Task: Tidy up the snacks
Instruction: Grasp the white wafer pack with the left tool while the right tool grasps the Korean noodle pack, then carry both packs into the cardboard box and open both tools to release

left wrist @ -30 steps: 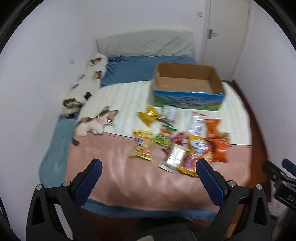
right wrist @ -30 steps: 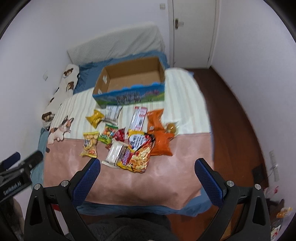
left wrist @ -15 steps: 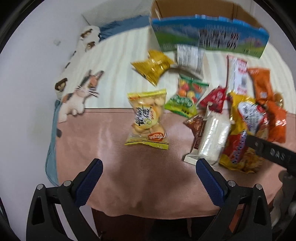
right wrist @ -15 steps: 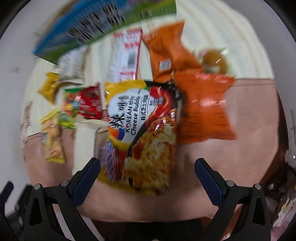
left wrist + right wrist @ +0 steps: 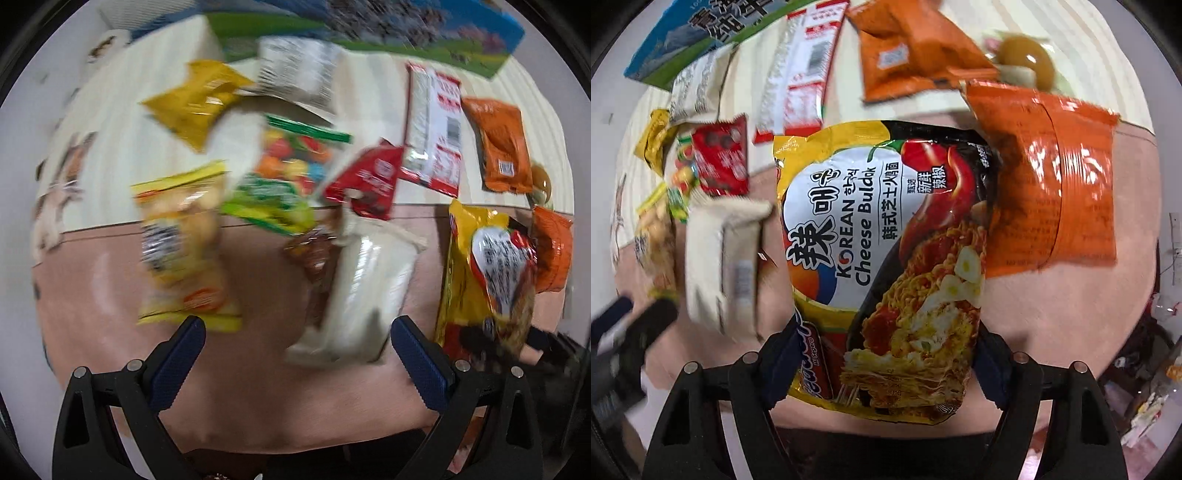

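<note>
Several snack packs lie on a bed with a pink blanket (image 5: 240, 398). My right gripper (image 5: 882, 369) is open, with its jaws on either side of the near end of a yellow Korean cheese noodle pack (image 5: 882, 240), which also shows in the left wrist view (image 5: 484, 273). My left gripper (image 5: 295, 354) is open and empty, just short of a white pack (image 5: 365, 291) and a yellow biscuit pack (image 5: 181, 243). A blue cardboard box (image 5: 406, 26) stands behind the snacks.
Around them lie two orange packs (image 5: 1049, 177) (image 5: 905, 48), a red pack (image 5: 720, 158), a red-and-white bar (image 5: 801, 74), a green candy bag (image 5: 288, 173), a yellow pouch (image 5: 195, 99) and a round brown sweet (image 5: 1027, 59). My left gripper shows at the right view's left edge (image 5: 624, 332).
Both grippers have moved down and in close to the snacks. The right gripper's jaws now straddle the noodle pack's near end. The left view is motion-blurred.
</note>
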